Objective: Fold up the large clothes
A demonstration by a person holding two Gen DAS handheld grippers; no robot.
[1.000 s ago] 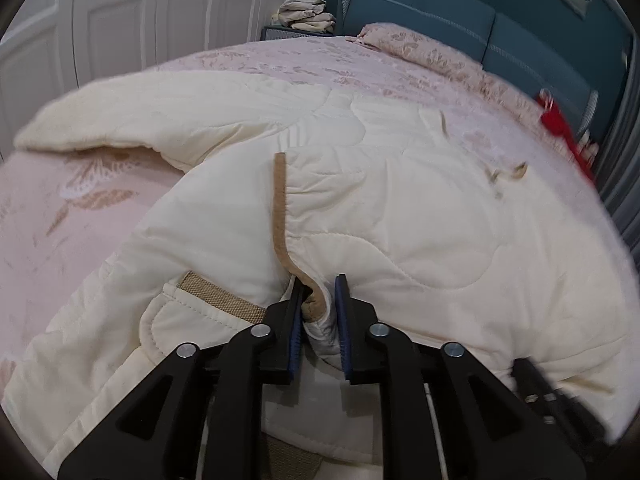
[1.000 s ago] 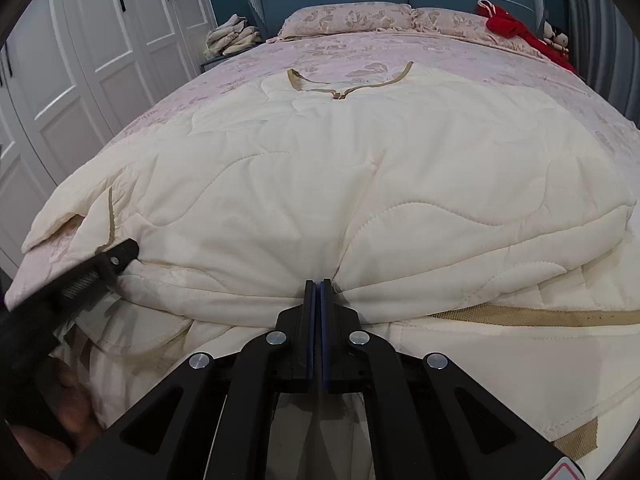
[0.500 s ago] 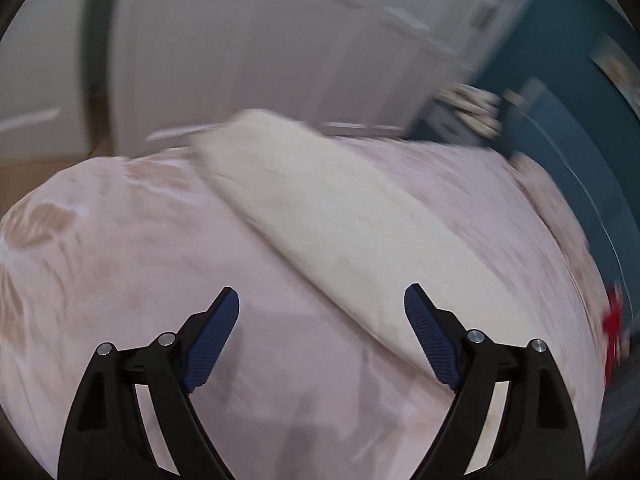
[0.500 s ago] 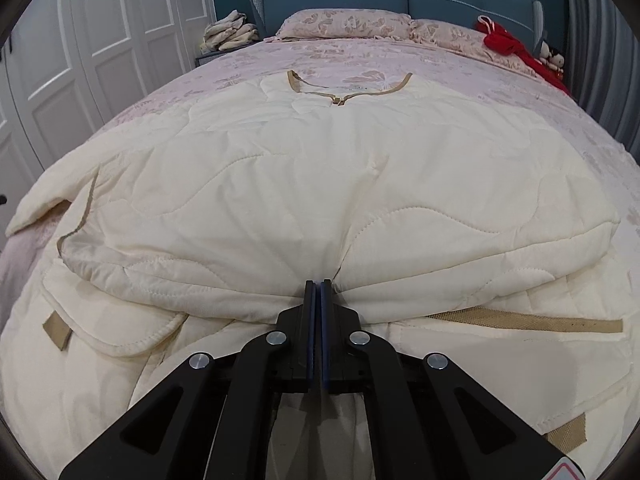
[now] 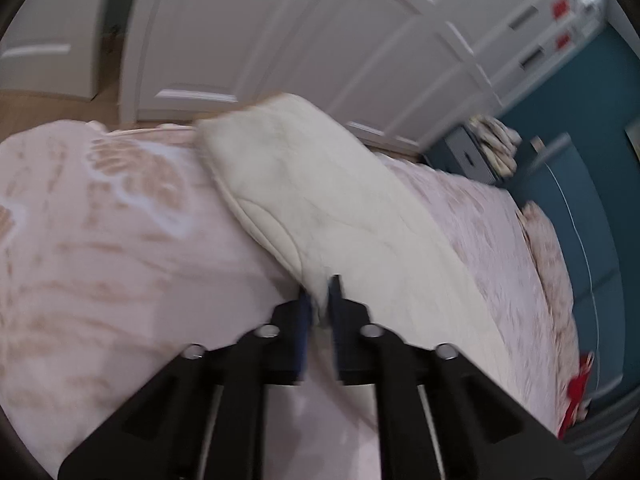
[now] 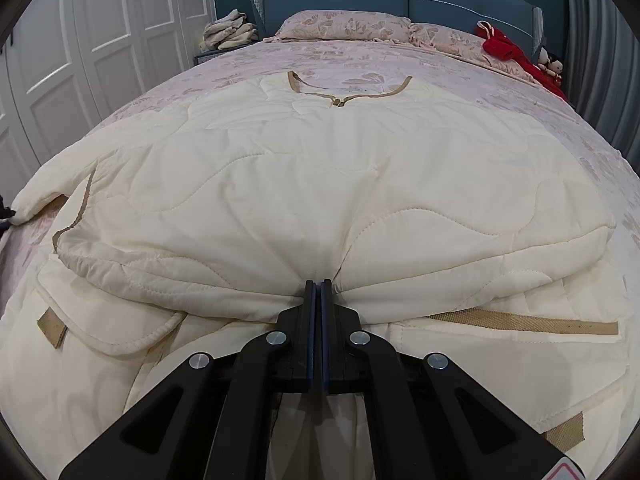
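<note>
White panelled wardrobe doors (image 6: 100, 40) run along one side of the bedroom, and a teal padded headboard (image 6: 400, 4) closes the far end of a wide bed dressed in a pale pink bedspread with a leafy tan pattern (image 6: 400, 64). Spread over most of that bedspread lies the cream quilted garment with wavy stitching and tan binding (image 6: 304, 184). Its V-shaped neckline, edged in tan, points toward the pillows, and its lower part is doubled up over itself into a thick, puffy fold. Flat tan woven straps show along the lower layers, one long strip on the right and a short tab at the left.

At the middle of that fold's near edge, the right gripper (image 6: 318, 286) has its black fingers and blue pads pressed tight together, pinching the gathered cloth so that creases fan out from the bite.

Off at the garment's far left, the left gripper (image 5: 320, 292) has just been closing and now nips the edge of the long cream sleeve, which stretches away across the pink spread toward the wardrobe; this view is blurred.

Beyond the bed, a pile of folded beige cloths (image 6: 230, 34) sits on a dark bedside cabinet. A red fabric item (image 6: 508, 50) rests by the patterned pink pillows (image 6: 344, 26).
</note>
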